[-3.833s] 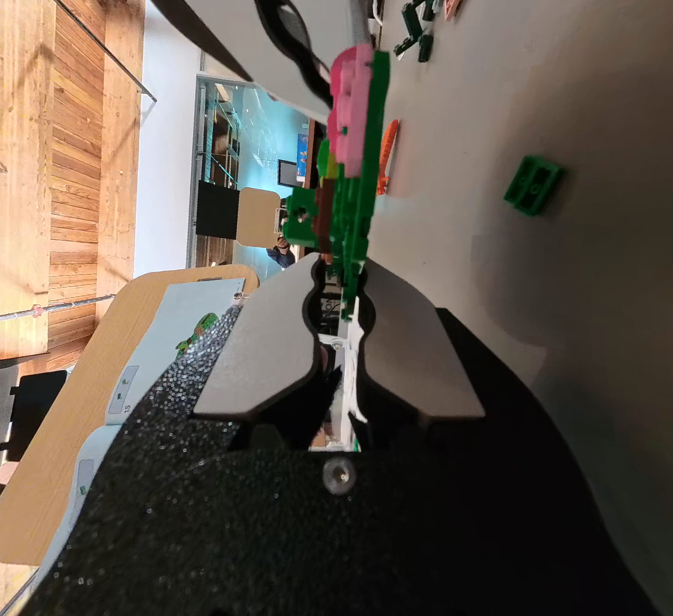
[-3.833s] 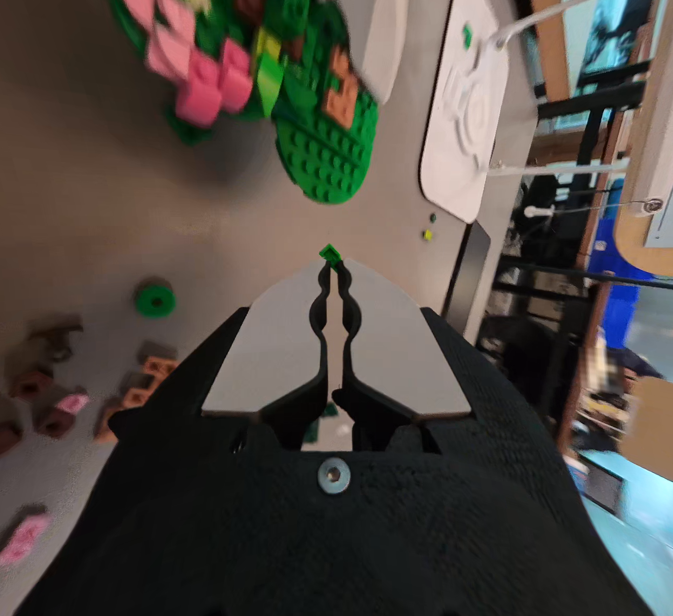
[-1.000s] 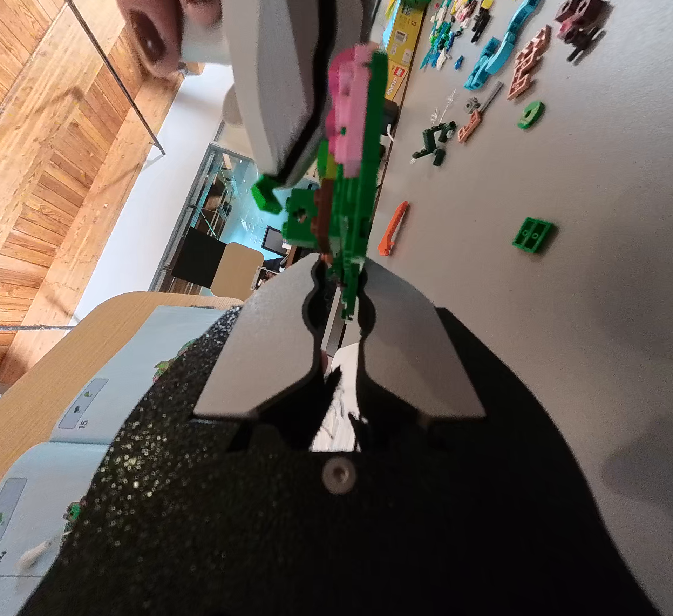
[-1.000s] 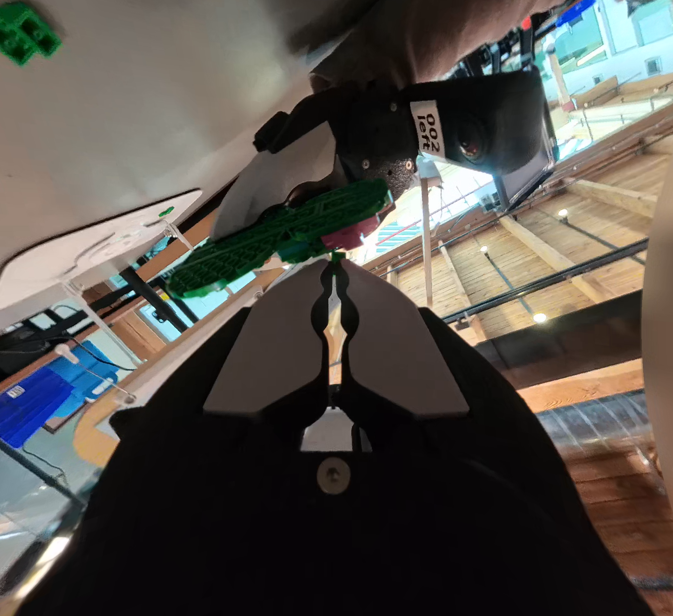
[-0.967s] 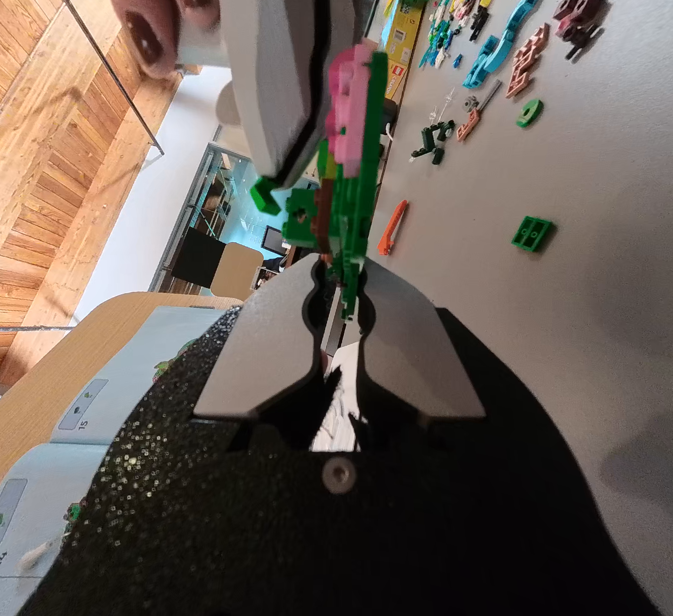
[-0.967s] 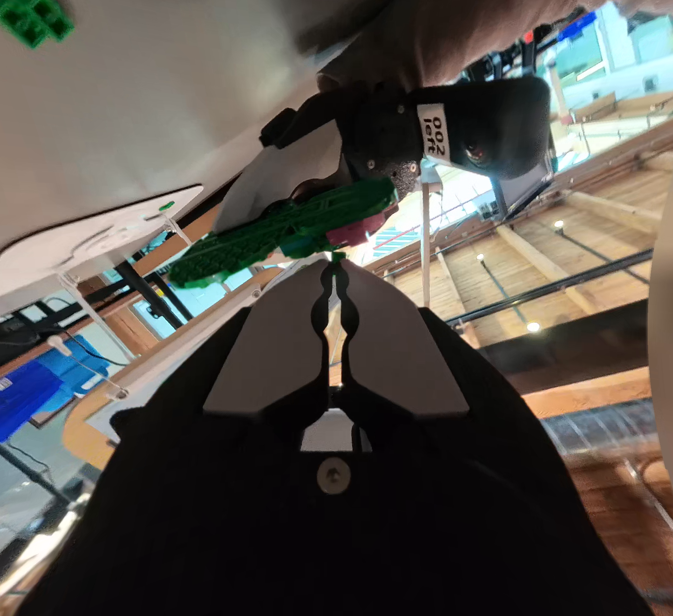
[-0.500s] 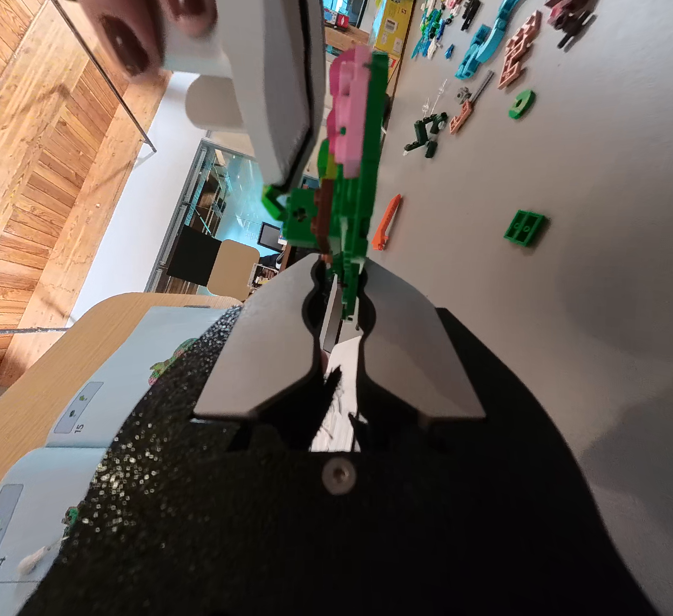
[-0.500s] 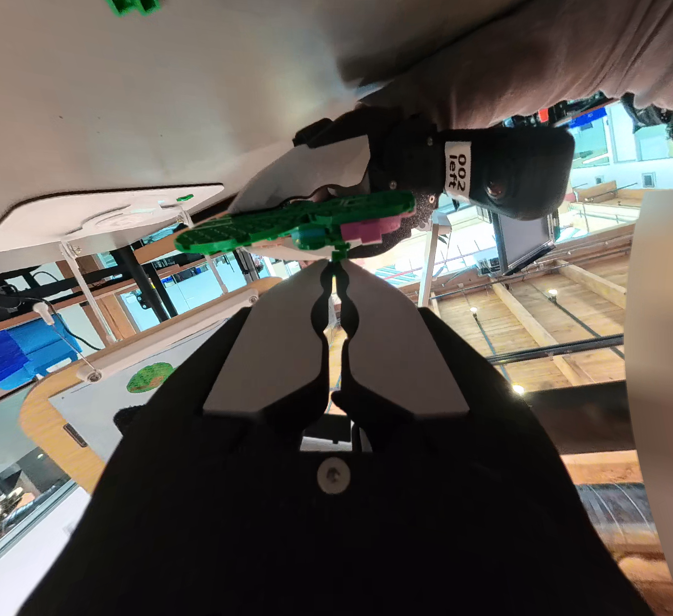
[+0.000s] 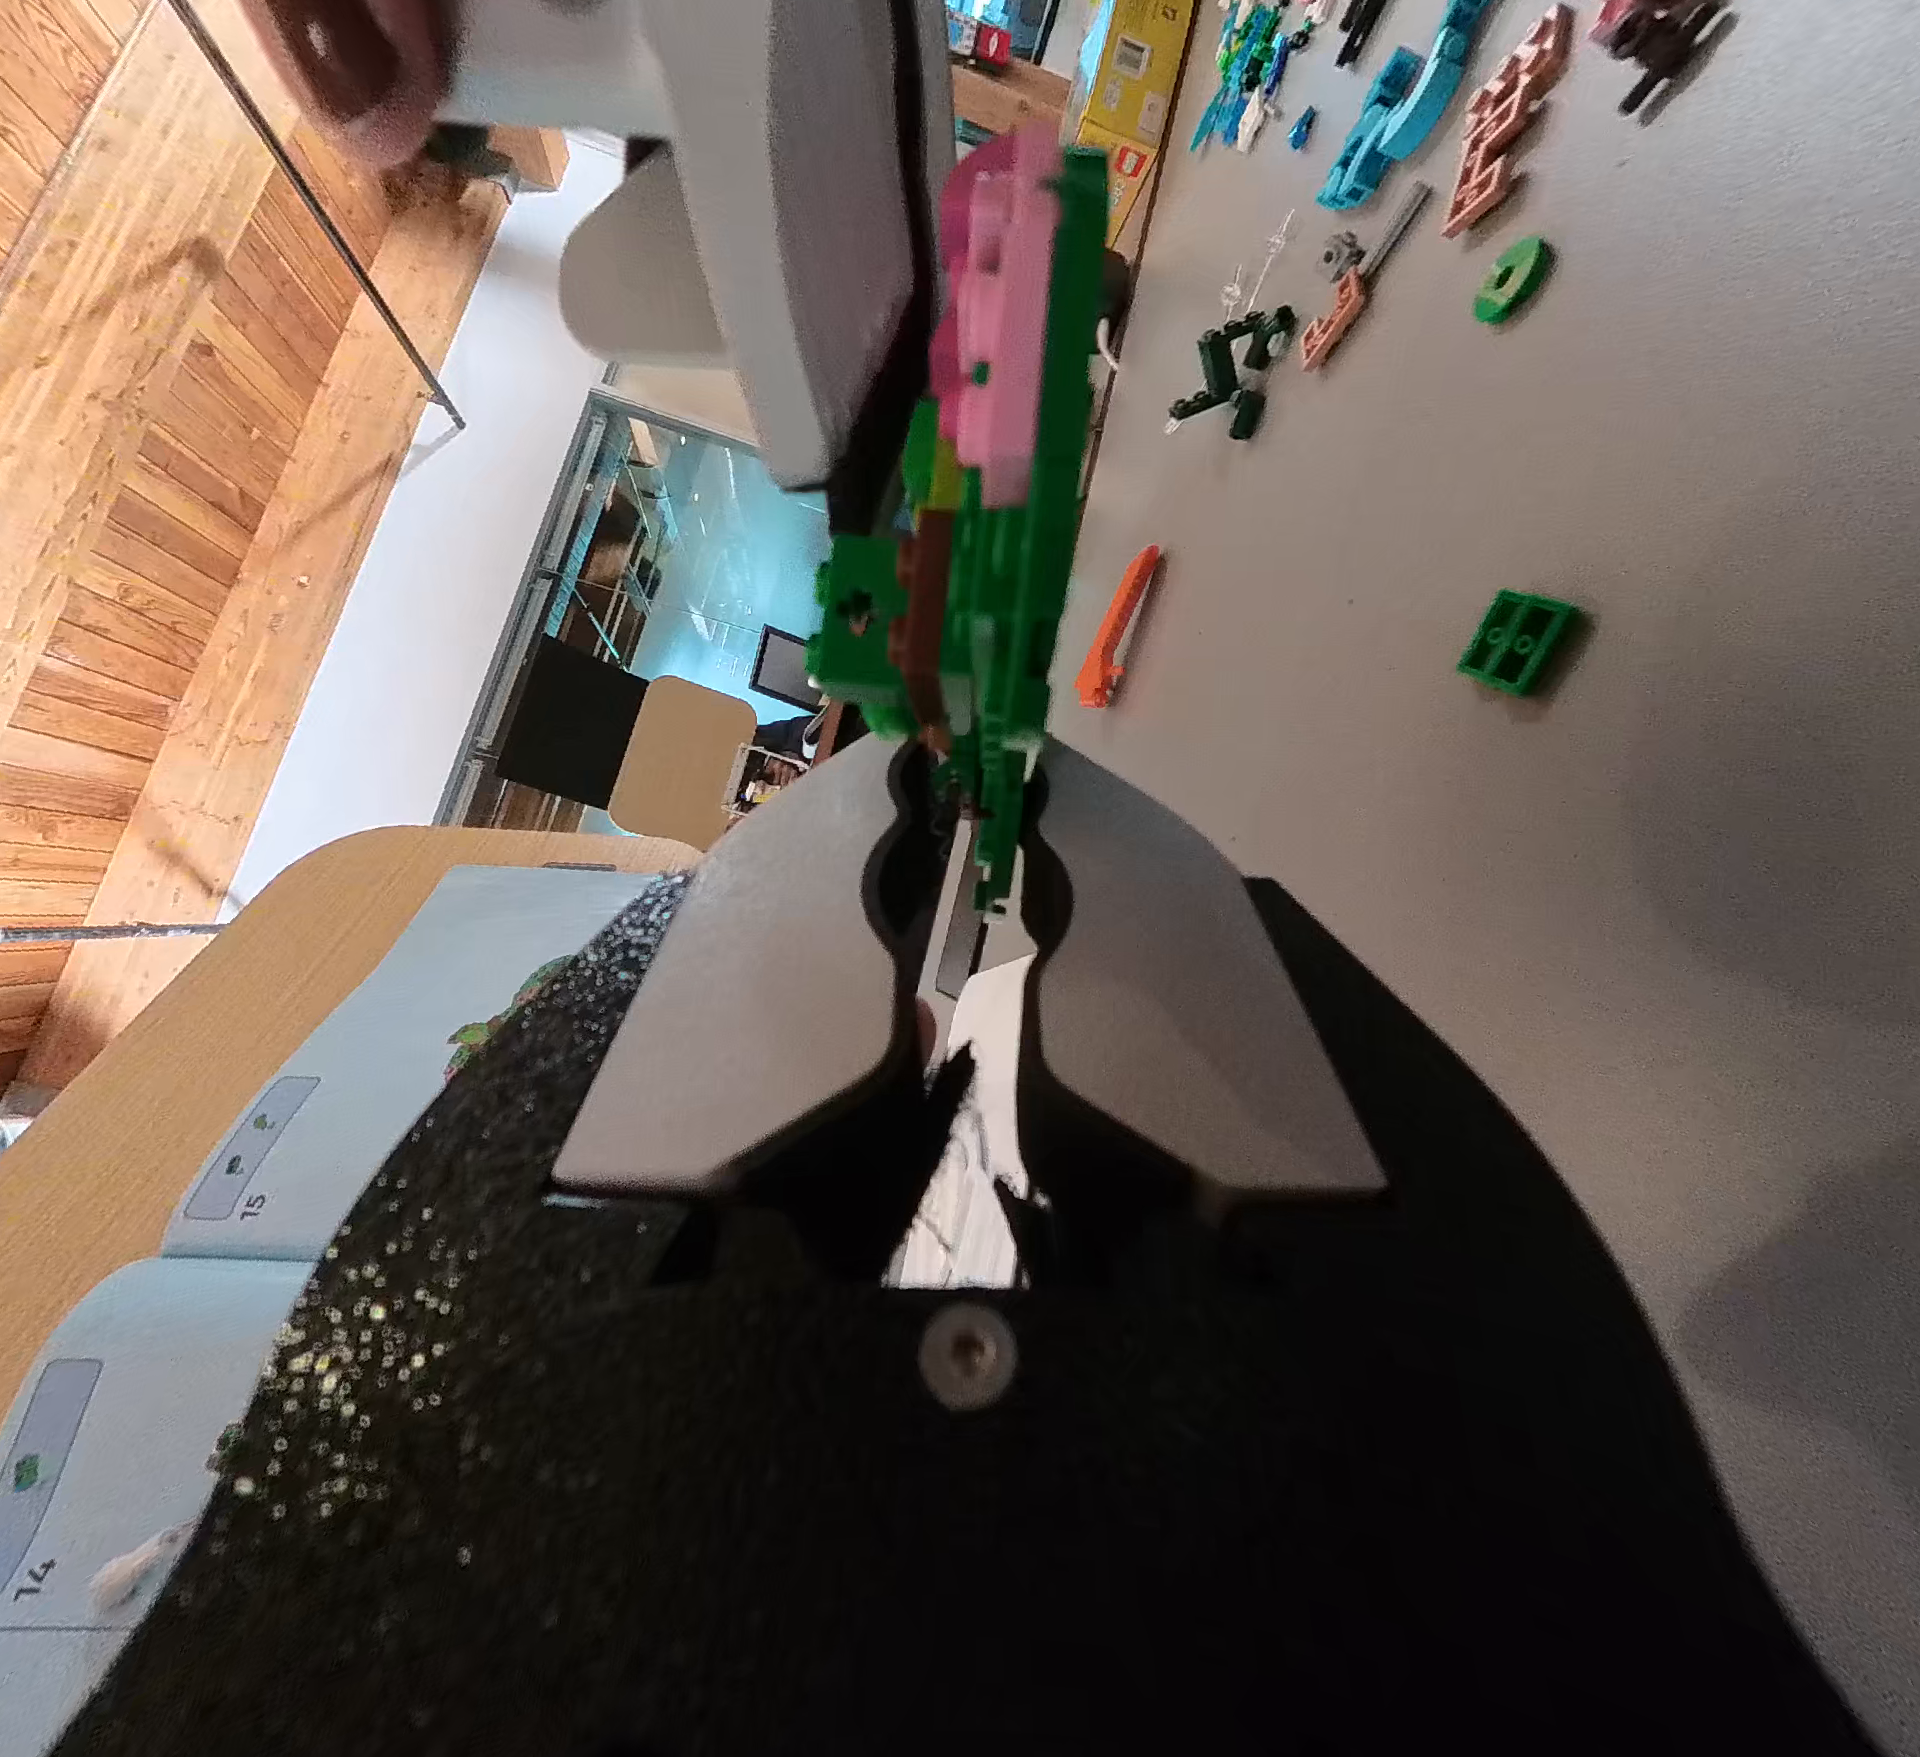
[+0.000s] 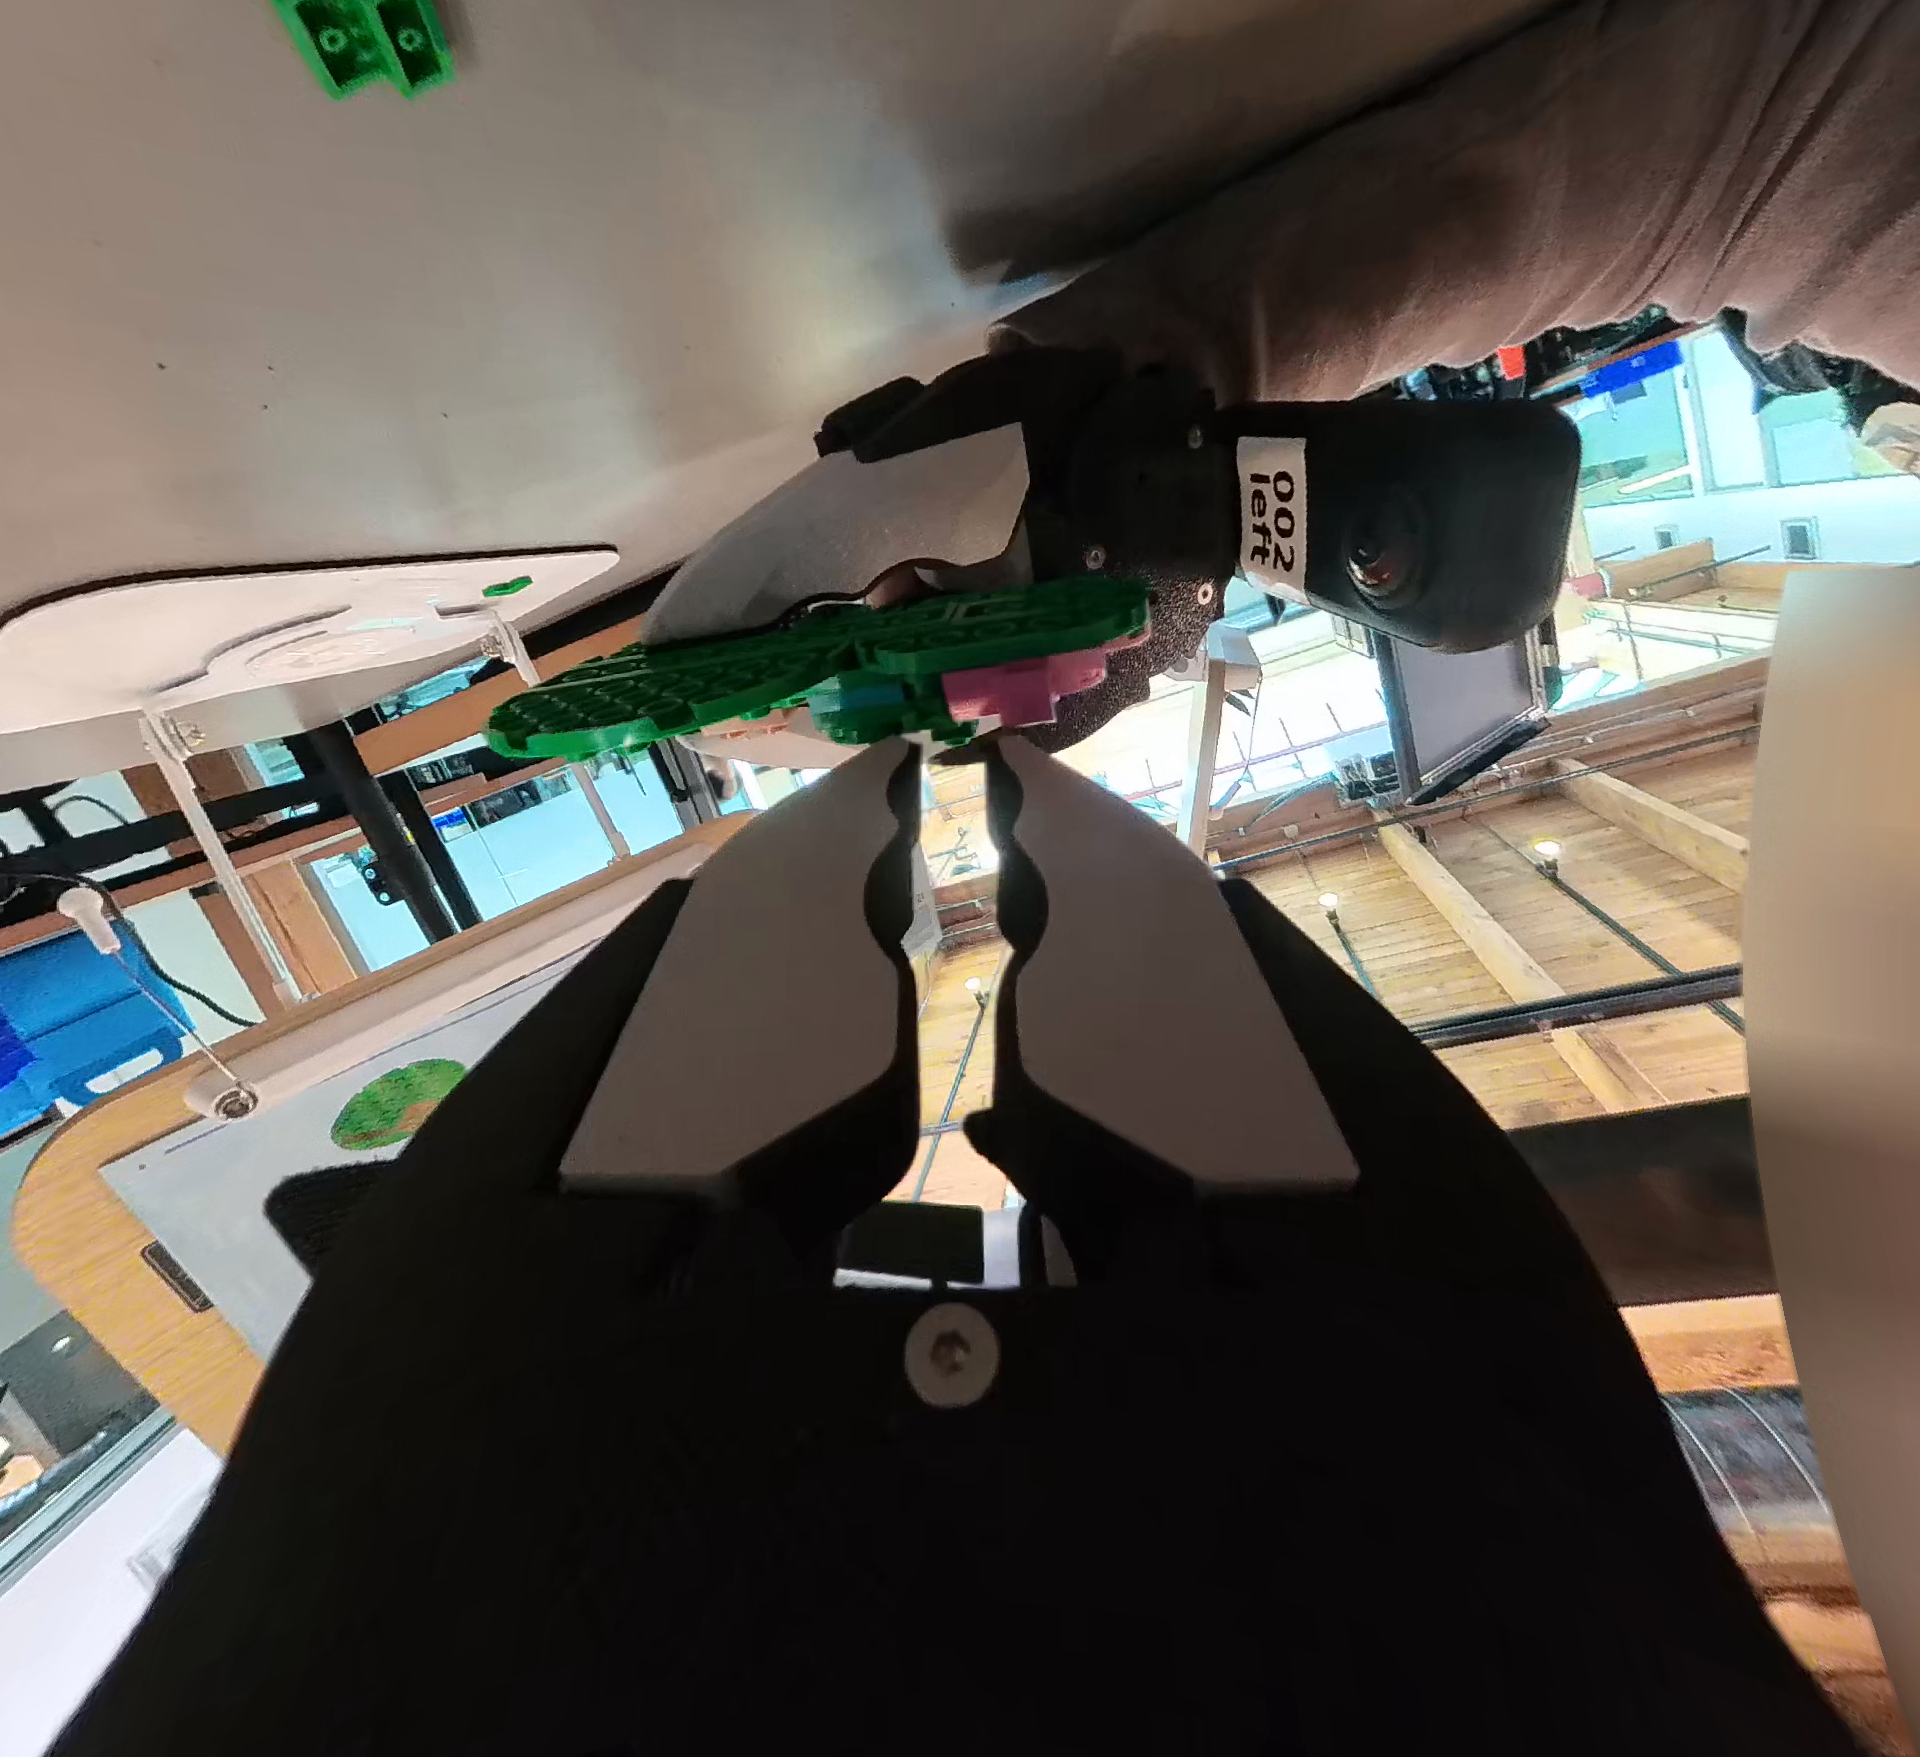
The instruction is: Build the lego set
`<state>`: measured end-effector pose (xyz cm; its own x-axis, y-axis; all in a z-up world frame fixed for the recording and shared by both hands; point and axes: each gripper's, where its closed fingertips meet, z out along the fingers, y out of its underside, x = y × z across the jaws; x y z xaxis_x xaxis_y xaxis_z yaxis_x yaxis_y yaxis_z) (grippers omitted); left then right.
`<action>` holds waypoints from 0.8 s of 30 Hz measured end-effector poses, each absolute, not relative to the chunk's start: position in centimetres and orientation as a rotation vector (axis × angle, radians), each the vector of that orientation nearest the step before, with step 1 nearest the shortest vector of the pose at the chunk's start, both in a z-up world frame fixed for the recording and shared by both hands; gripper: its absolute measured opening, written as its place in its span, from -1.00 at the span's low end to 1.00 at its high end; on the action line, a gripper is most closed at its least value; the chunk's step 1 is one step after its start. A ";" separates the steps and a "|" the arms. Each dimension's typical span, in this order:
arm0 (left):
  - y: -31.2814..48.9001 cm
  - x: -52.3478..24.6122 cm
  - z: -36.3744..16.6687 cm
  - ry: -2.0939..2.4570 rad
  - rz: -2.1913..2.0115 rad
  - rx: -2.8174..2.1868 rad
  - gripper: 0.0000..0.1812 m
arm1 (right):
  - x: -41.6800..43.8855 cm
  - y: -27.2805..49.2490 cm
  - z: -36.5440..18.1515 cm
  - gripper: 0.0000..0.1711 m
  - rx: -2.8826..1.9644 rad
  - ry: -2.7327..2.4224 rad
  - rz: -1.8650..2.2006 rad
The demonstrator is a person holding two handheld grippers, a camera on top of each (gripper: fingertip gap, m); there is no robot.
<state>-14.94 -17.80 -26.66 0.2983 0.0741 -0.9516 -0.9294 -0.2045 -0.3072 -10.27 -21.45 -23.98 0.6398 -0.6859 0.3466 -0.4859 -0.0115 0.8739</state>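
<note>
Above grey table (image 9: 1558, 928), both tools on build (image 9: 1003, 564)

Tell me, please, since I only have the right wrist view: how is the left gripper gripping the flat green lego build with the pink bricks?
Observer: The left wrist view shows the left gripper shut on the near edge of the green lego build, one finger on each face.
Operator: Thank you. Does anything lie loose besides the small green two-stud plate?
Observer: Yes, a slim orange plastic piece lies on the grey table.
Operator: And farther off?
Observer: A flat green plastic ring lies beyond it.
</note>
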 end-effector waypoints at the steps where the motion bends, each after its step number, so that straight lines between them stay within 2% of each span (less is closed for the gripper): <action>1: -17.8 -15.0 -26.6 0.834 1.149 -1.460 -0.84 | -10.3 -21.4 -23.9 -0.87 1.653 -0.979 -0.208; 7: -17.9 -15.6 -26.5 0.834 1.216 -1.458 -0.84 | -11.3 -20.2 -22.2 -0.84 1.486 -1.111 -0.166; 14: -17.9 -16.7 -26.6 0.808 1.301 -1.487 -0.84 | -13.5 -18.1 -21.0 -0.90 0.841 -1.682 0.074; 19: -17.9 -17.7 -26.8 0.780 1.357 -1.540 -0.84 | -13.7 -18.4 -22.8 -0.92 0.158 -2.150 0.523; 24: -17.8 -18.6 -28.0 0.807 1.407 -1.638 -0.84 | -14.0 -19.5 -24.4 -0.93 -0.309 -2.351 0.844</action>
